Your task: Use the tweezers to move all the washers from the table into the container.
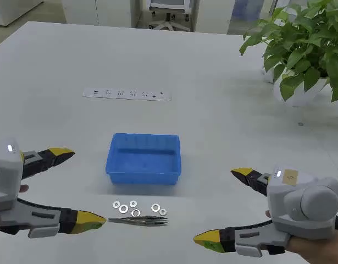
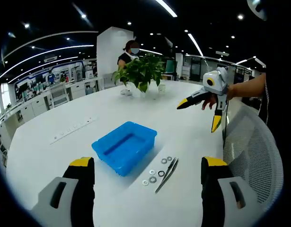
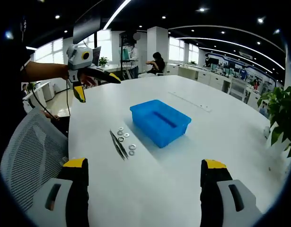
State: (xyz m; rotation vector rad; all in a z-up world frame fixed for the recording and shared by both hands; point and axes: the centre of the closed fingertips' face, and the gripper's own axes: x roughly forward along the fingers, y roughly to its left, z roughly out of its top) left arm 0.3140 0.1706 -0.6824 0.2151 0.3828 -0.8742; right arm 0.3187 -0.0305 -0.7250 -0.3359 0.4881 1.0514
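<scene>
In the head view the tweezers (image 1: 138, 220) lie flat on the white table (image 1: 223, 121), long axis running side to side. The end nearer the right gripper (image 1: 213, 204) looks split into two arms, so the tips probably point that way. The washers (image 1: 133, 208) lie scattered just beyond them, and the blue container (image 1: 142, 177) stands a little past those. The left gripper (image 1: 89, 187) hangs with its lower jaw tip near the tweezers' single end. Both claws gape wide and carry nothing. In the left gripper view the tweezers (image 2: 166, 175) run diagonally between the spread jaws, beside the washers and close to the container's corner. They look thin, light and springy, likely slick metal, so they may skid when nudged. The best hold seems across both arms around mid-length, so a squeeze closes the tips. In the right gripper view the tweezers (image 3: 119, 144) slant away from the camera, washers alongside on the container's side. The rings look small, flat and smooth, apt to slide or flick away, so pinching one by its edge seems wise.
</scene>
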